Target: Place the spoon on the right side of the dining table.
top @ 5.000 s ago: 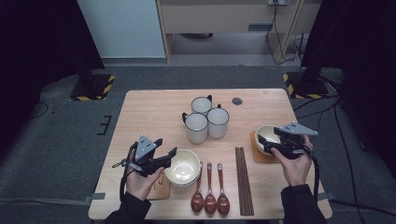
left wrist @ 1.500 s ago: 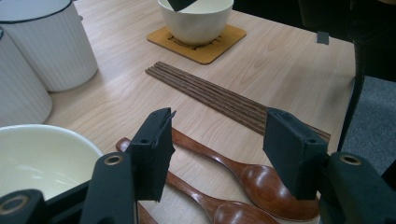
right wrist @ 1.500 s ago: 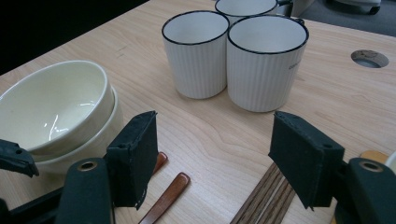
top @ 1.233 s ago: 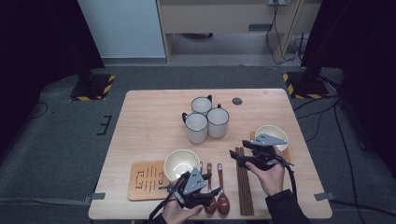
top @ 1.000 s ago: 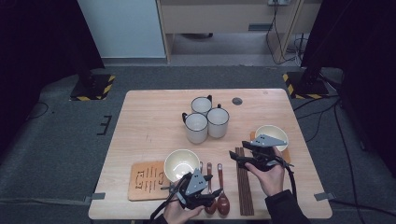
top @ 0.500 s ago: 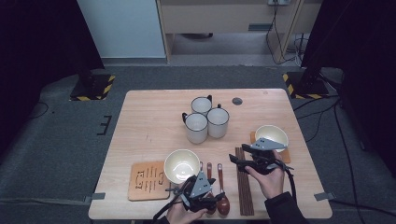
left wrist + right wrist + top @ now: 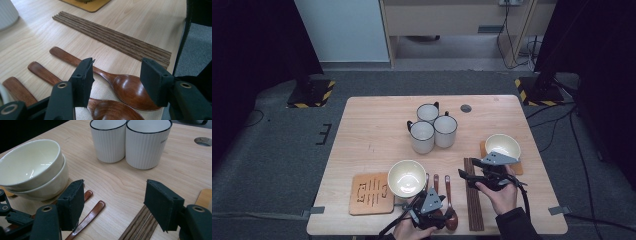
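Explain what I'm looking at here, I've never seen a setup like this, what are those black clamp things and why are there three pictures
A person sits at a wooden table holding a hand-operated two-jaw clamp in each hand. One camera looks down from above; each clamp carries another camera looking along its jaws. The left gripper hovers open over three wooden spoons, holding nothing. The right gripper is open above a bundle of chopsticks, also empty. Also on the table: three white mugs, a stack of cream bowls, another bowl on a coaster, and a wooden board.
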The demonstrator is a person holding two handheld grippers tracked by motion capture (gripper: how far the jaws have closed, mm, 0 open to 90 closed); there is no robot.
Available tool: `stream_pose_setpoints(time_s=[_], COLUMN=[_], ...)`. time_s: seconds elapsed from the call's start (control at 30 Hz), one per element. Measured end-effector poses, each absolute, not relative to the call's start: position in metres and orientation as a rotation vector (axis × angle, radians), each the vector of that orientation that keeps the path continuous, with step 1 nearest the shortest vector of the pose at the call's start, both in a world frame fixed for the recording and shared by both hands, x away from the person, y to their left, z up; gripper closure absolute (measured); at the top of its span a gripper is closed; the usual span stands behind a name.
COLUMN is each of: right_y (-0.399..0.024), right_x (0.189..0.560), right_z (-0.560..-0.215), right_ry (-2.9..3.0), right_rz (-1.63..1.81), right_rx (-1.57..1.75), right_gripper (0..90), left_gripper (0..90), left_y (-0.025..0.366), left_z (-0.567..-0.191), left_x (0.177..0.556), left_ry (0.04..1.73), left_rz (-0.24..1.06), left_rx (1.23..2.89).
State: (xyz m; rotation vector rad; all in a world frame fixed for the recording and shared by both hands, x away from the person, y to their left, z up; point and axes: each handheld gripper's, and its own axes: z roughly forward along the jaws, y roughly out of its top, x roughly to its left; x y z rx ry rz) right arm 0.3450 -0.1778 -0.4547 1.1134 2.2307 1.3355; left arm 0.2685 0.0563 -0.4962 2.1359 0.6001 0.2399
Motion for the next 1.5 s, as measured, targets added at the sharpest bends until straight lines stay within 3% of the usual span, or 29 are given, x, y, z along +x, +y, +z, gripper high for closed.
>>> stream_pose_setpoints(time_s=[1.5], right_y=[-0.16], right_x=[0.352], right_z=[-0.483], right_ry=[2.335], right_rz=[1.286], right_rx=[1.162], right_gripper=[32.0], left_gripper=[36.6], left_y=[0.045], left_z=[-0.521], left_x=[0.269], left_ry=[0.585], left_rz=[0.135], left_rx=[2.245])
